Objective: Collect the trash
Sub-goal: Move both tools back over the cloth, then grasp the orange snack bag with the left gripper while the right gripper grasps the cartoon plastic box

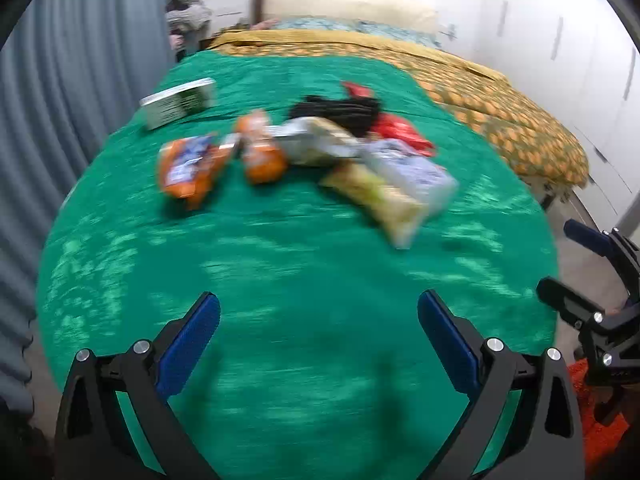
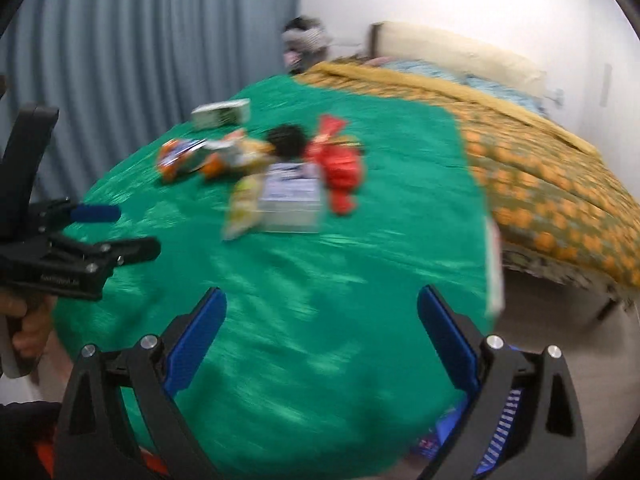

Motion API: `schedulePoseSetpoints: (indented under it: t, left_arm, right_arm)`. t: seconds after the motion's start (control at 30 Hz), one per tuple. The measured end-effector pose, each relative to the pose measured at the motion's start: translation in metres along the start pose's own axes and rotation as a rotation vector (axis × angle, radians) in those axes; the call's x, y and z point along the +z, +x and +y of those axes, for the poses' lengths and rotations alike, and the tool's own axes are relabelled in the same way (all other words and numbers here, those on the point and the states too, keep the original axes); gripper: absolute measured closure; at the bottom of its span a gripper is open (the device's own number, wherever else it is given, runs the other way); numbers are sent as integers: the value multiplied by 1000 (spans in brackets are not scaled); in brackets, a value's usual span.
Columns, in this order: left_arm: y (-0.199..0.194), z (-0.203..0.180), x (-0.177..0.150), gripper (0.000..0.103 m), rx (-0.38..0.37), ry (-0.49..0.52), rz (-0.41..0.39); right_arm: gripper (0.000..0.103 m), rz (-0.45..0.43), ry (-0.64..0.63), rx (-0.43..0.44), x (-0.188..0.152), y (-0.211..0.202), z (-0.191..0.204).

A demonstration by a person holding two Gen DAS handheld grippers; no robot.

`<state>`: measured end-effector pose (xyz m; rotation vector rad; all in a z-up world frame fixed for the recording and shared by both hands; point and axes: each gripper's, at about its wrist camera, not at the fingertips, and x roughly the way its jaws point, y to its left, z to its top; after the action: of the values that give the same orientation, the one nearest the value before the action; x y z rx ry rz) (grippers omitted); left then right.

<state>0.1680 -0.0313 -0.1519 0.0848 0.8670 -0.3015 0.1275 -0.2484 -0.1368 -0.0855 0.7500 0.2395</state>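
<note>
- Where the green cover (image 1: 304, 272) lies over the bed, a blurred heap of trash sits toward its far half, well apart from both tools.
- Orange packets: one (image 1: 190, 170) at the heap's left end, a second (image 1: 262, 152) just beside it.
- Pale wrapper (image 1: 316, 140) in the middle, touching a black bundle (image 1: 340, 112) behind it.
- Red wrapper (image 1: 400, 132) at the right rear, partly under the other pieces.
- Yellow-green packet (image 1: 376, 196) and a white packet (image 1: 416, 172), side by side at the near right edge of the heap.
- White box (image 1: 178, 102) alone at the far left, apart from the heap.
- Left tool (image 1: 318, 344): jaws spread wide, nothing between them, touching nothing.
- Right tool (image 2: 322, 340): jaws spread wide, empty, touching nothing.
- Yellow patterned blanket (image 1: 500, 120) on the right side of the bed.
</note>
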Motion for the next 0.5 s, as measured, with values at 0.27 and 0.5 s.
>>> schedulePoseSetpoints:
  t: [0.27,0.5]
  left_arm:
    - [16,59,17,5,73,0,12]
    - [64,83,65,5,98,63,48]
  right_arm:
    - [9,128,-40,27,24,71,38]
    - [8,171,-27,31,19,93,39]
